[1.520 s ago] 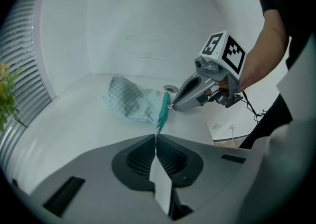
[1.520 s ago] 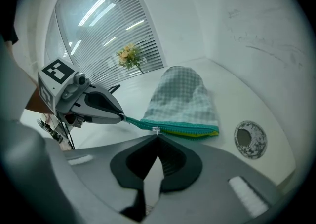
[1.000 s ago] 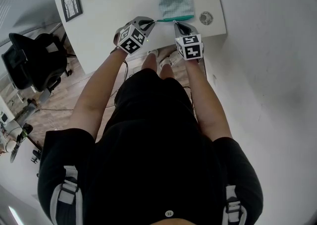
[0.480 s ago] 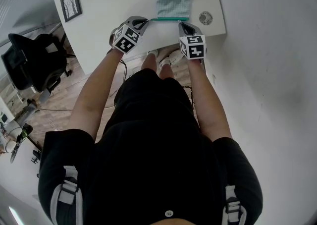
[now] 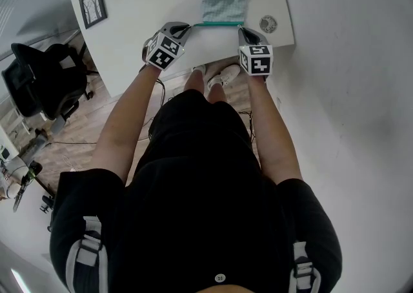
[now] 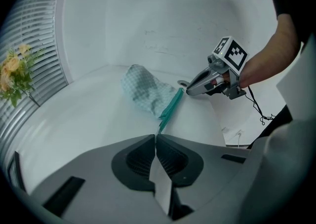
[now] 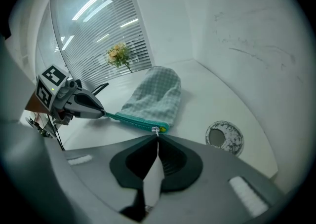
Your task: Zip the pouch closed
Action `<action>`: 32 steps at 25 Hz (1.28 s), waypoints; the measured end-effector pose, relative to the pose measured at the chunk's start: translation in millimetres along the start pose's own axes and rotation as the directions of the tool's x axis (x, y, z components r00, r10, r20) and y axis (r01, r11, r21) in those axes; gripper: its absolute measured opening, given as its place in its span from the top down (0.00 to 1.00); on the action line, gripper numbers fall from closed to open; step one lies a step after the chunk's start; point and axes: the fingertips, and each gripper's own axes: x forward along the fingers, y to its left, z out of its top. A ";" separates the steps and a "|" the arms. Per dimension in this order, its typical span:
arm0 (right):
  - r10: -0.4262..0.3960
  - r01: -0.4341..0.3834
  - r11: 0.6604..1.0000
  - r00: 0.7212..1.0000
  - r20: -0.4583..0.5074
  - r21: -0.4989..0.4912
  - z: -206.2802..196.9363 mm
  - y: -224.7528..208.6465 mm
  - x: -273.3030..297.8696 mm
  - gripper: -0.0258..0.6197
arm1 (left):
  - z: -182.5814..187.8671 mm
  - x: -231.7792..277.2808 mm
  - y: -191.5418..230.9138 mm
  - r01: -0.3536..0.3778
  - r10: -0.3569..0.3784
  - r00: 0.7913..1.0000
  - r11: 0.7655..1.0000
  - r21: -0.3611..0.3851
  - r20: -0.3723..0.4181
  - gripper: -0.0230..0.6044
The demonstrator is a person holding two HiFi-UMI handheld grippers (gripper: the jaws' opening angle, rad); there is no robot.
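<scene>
Because its teal zipper (image 5: pixel 218 24) looks closed, the pouch's (image 5: pixel 224 0) inside is hidden.

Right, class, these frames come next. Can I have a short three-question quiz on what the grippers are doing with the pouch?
1. True or false: the left gripper is shut on the free end of the zipper.
2. The right gripper pinches: A the zipper pull; B the flowers; C the picture frame.
3. What colour is the zipper on the pouch?
Key: 1 true; 2 A; 3 teal.
</scene>
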 end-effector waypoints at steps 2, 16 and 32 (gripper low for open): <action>0.016 -0.016 1.000 1.000 -0.007 -0.004 -2.3 1.3 1.5 0.93 | -0.6 -0.3 0.2 -0.014 0.014 1.000 1.000 -0.008 0.003 0.93; 0.073 -0.071 0.996 0.997 0.026 -0.058 0.2 8.5 -39.6 0.77 | -13.6 -44.3 1.6 -0.079 0.084 0.995 0.994 -0.077 0.059 0.77; 0.281 -0.199 0.951 0.879 0.386 -0.238 122.8 77.9 -173.6 0.77 | 137.1 -185.5 -51.0 -0.101 0.115 0.860 0.993 -0.055 0.497 0.78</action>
